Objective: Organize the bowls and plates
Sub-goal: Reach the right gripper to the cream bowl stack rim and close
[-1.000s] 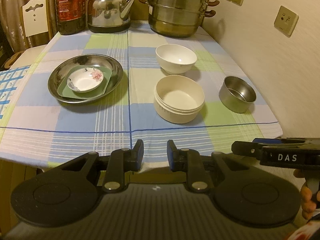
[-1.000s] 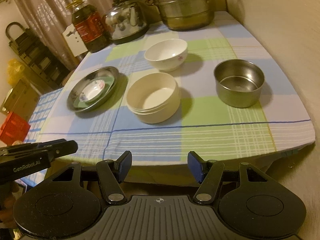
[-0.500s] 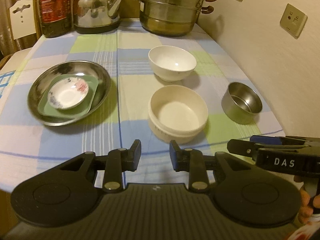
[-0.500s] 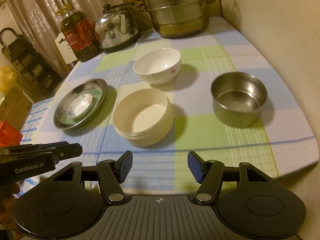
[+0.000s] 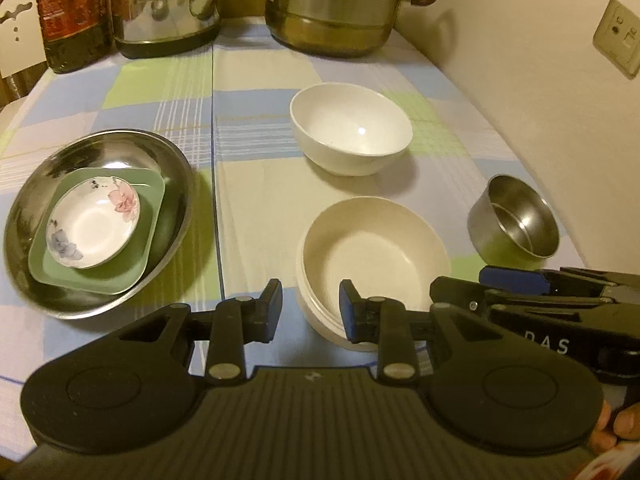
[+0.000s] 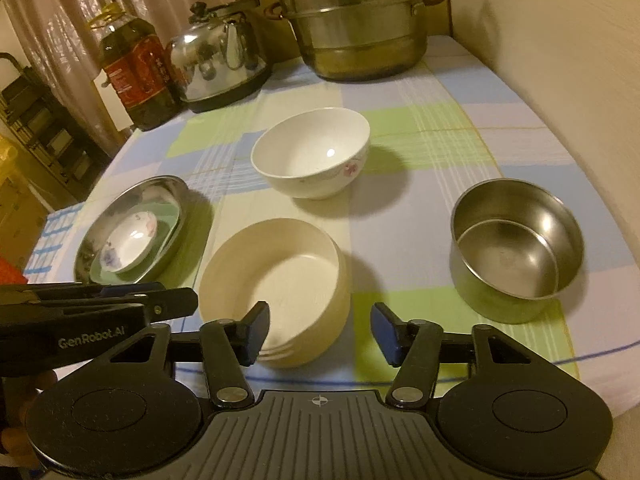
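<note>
Bowls and plates stand in two groups on the checked cloth. On the left, the steel dish carries the green plate, which carries the flowered saucer: widest at the bottom, smallest on top, so this stack sits stable and appears finished. The three bowls are unstacked. The cream bowl is nearest the front edge, the white bowl stands behind it, and the steel bowl is off to the right near the wall, apart from both.

The left gripper is released. Its jaws have opened slightly over the past second and nothing lies between them. It hangs over the near left rim of the cream bowl without contact.

The right gripper is also released and empty. Its jaws have just been closing, though they remain wider than the left pair. Its left finger overlaps the cream bowl's near rim in the right view; contact cannot be confirmed.

Both grippers point steeply down at the cream bowl, which suggests it is the next item handled, probably as the base for nesting the other bowls. A rim pinch would suit its thin upright wall.

The kettle, steamer and oil bottle line the back edge, clear of the work.
</note>
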The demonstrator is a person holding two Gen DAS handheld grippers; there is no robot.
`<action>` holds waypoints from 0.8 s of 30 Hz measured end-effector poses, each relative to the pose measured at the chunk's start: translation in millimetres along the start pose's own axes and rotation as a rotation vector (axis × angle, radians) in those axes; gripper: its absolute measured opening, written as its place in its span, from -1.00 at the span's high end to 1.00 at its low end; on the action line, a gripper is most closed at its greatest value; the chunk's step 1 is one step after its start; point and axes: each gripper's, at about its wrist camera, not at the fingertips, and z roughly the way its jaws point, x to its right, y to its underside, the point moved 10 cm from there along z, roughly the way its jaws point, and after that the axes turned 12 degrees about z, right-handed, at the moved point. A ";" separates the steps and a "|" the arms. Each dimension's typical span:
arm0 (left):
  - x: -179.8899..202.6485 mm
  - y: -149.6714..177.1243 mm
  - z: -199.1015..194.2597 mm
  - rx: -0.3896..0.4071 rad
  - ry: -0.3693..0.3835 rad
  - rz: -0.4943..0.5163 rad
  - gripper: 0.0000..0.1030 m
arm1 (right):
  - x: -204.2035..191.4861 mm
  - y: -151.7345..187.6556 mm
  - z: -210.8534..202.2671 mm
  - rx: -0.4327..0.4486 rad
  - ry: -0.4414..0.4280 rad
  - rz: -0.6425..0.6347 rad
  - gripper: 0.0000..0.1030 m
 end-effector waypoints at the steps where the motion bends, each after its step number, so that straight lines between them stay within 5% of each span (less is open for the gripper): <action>1: -1.2 -0.6 3.7 -0.006 0.002 0.000 0.48 | 0.3 -0.6 2.8 -0.004 0.002 0.001 -0.02; 14: -5.9 -3.0 24.6 -0.040 0.020 0.028 0.50 | -0.1 -2.8 25.3 -0.037 0.019 0.011 0.27; 24: -2.2 -2.0 31.0 -0.047 0.043 0.055 0.71 | 3.6 -3.3 29.5 -0.040 0.039 0.018 0.48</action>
